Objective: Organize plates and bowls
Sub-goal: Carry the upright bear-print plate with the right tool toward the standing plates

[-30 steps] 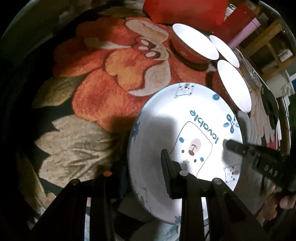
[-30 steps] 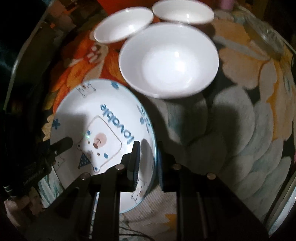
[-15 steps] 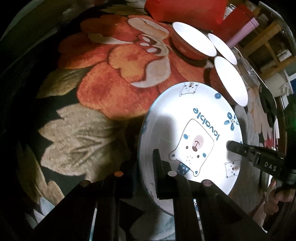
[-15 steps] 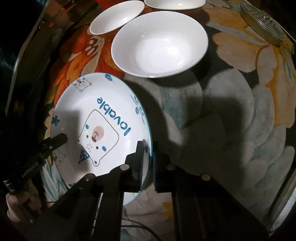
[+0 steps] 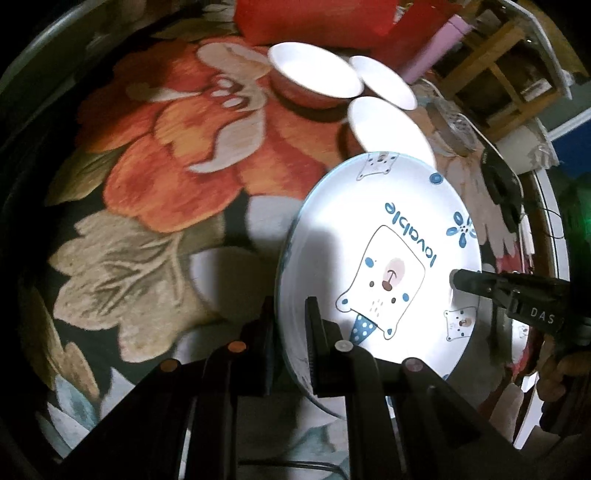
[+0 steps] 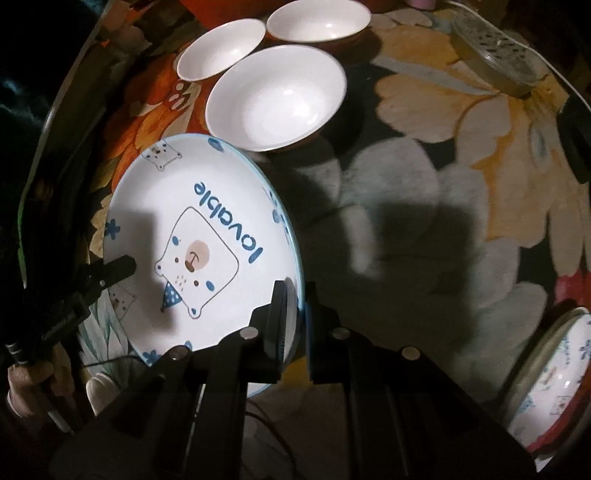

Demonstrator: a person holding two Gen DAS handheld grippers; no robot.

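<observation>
A white plate (image 5: 380, 266) printed with a bear and the word "lovable" hangs tilted above the floral tablecloth (image 5: 166, 166). My left gripper (image 5: 290, 321) is shut on its left rim. My right gripper (image 6: 295, 306) is shut on the opposite rim of the same plate (image 6: 199, 258). Each gripper shows in the other's view, the right one (image 5: 458, 280) and the left one (image 6: 122, 267), both at the plate's edge. Three white bowls with red outsides stand beyond the plate: a large one (image 6: 275, 98) and two smaller ones (image 6: 221, 50) (image 6: 317, 20).
A second bear-patterned dish (image 6: 554, 376) sits at the lower right. A flat perforated object (image 6: 495, 55) and a black item (image 6: 576, 140) lie at the cloth's far right edge. Red boxes (image 5: 314, 18) stand behind the bowls. A hand (image 6: 33, 391) holds the left gripper.
Both grippers closed onto the plate's rims. The plate then rose off the cloth and shifted toward the bowls, and its shadow now falls on the cloth beneath.
</observation>
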